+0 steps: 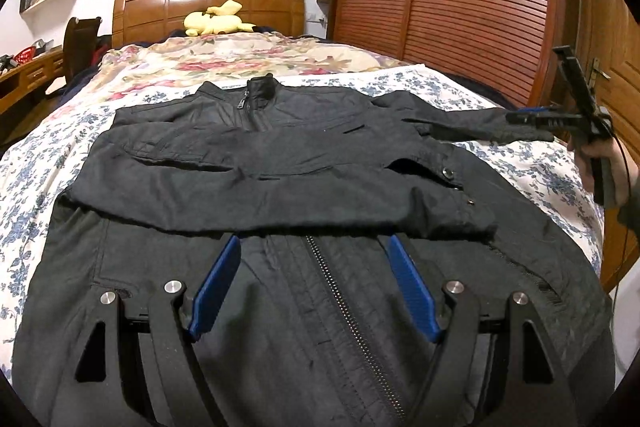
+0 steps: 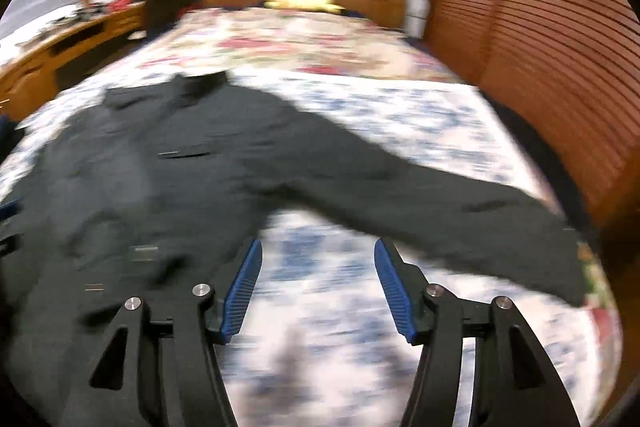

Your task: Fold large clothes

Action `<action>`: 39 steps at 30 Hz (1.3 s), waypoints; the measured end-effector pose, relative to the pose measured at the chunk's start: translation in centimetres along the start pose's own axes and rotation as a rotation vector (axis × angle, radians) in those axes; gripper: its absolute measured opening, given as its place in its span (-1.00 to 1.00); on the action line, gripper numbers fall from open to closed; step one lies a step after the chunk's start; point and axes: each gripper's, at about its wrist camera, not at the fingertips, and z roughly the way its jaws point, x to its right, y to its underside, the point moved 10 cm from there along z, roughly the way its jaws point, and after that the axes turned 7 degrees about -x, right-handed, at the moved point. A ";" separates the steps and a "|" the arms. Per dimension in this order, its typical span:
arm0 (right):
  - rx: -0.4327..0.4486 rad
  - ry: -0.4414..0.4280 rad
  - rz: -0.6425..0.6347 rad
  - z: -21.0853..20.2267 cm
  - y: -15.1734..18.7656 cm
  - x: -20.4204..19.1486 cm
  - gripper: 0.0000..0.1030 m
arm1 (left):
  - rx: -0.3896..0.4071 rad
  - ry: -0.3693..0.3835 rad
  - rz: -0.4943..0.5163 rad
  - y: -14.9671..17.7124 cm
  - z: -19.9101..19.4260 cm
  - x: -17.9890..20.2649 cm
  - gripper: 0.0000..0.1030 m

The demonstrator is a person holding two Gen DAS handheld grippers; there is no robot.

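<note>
While the black zip-front jacket (image 1: 280,163) lay on the floral bedsheet (image 1: 460,87), left gripper (image 1: 314,259) and right gripper (image 2: 318,267) hovered open and empty.

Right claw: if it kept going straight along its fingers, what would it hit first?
Probably the bedsheet, which fills the gap of the open right claw. The jacket sleeve crosses just beyond that. The frame is blurred, so depth is uncertain.
</note>
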 end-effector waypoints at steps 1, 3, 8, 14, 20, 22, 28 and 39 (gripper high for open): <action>-0.004 0.036 0.024 0.5 -0.1 2.1 0.18 | -0.002 -0.001 0.000 0.0 0.1 0.0 0.49; -0.010 0.099 0.078 1.3 0.0 6.5 0.18 | -0.005 -0.005 -0.001 0.1 0.2 -0.1 0.49; -0.046 0.199 0.232 3.1 1.5 15.9 0.18 | -0.008 -0.007 -0.003 0.2 0.3 -0.2 0.49; -0.112 0.255 0.372 5.1 2.7 21.4 0.18 | -0.016 -0.009 -0.003 0.4 0.6 -0.2 0.49; -0.184 0.212 0.469 6.7 2.8 22.3 0.18 | -0.020 -0.009 -0.003 0.5 0.7 -0.2 0.49; -0.193 0.195 0.478 7.2 2.6 22.7 0.18 | -0.021 -0.009 -0.004 0.5 0.7 -0.3 0.49; -0.239 0.171 0.404 8.0 1.7 21.1 0.18 | -0.024 -0.003 -0.016 0.6 0.8 -0.4 0.49; -0.078 0.283 0.201 3.3 -3.7 17.2 -0.77 | -0.006 -0.009 -0.016 0.5 0.3 -0.4 0.49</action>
